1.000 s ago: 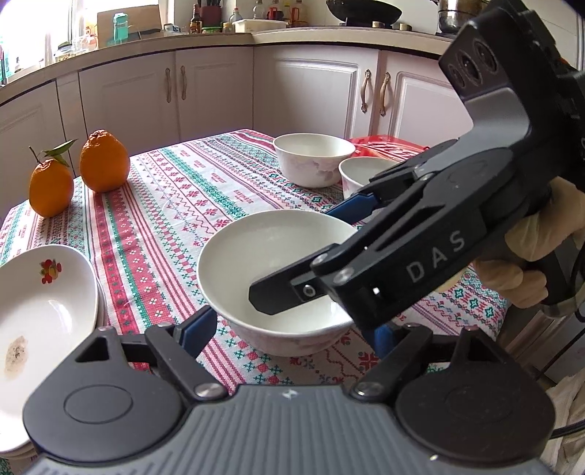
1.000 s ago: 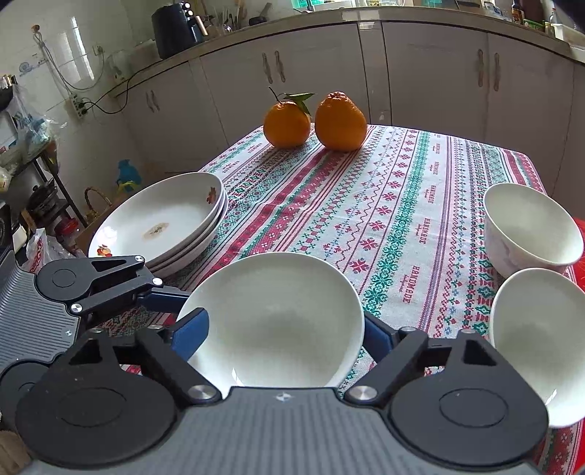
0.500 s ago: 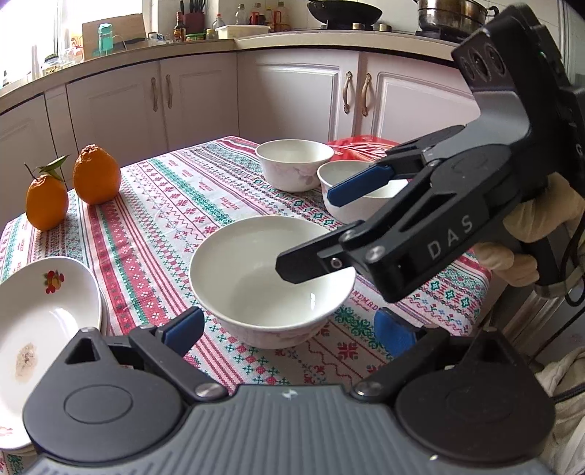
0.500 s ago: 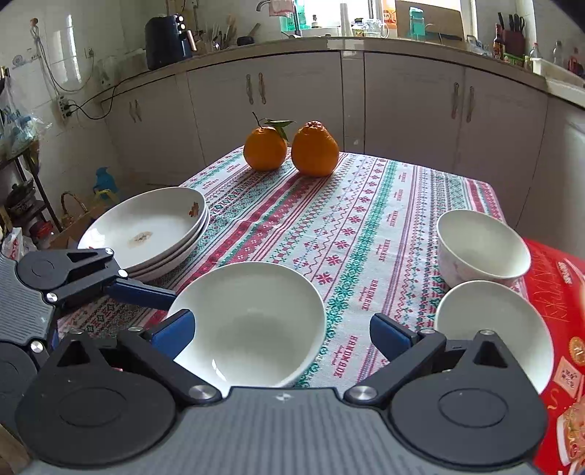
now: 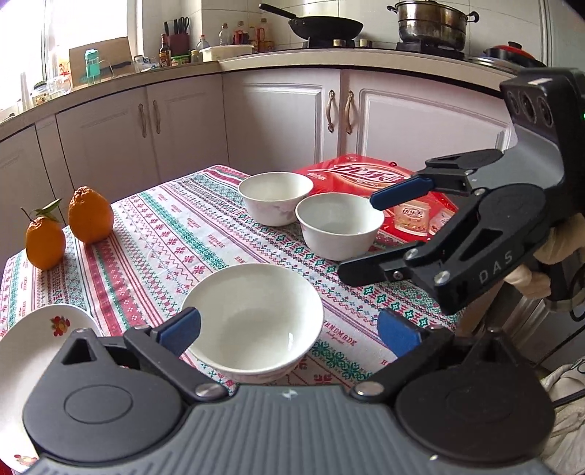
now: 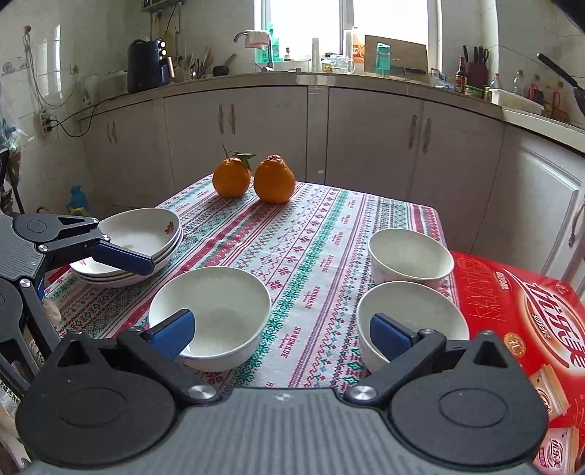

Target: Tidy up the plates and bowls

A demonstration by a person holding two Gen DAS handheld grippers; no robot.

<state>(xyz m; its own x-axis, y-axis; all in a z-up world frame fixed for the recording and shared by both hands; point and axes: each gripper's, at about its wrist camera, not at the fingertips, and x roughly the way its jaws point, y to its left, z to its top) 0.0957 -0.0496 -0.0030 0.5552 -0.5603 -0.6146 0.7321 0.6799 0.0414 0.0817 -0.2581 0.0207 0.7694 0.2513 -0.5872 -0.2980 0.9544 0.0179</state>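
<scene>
Both tools are spread and hold nothing. The left tool [image 5: 289,329] hangs over the near bowl [image 5: 252,321] on the worktop [image 5: 153,248]; the right tool [image 6: 281,330] hangs between that bowl [image 6: 210,314] and a second bowl [image 6: 413,321]. A third bowl [image 6: 411,255] sits farther back. Stacked plates [image 6: 135,248] lie left, two oranges [image 6: 254,179] far.

A home kitchen: white cabinets [image 6: 365,146], stovetop wok [image 5: 321,25], sink tap [image 6: 252,40].

Two oranges [image 6: 254,178], red box [image 6: 526,310]
</scene>
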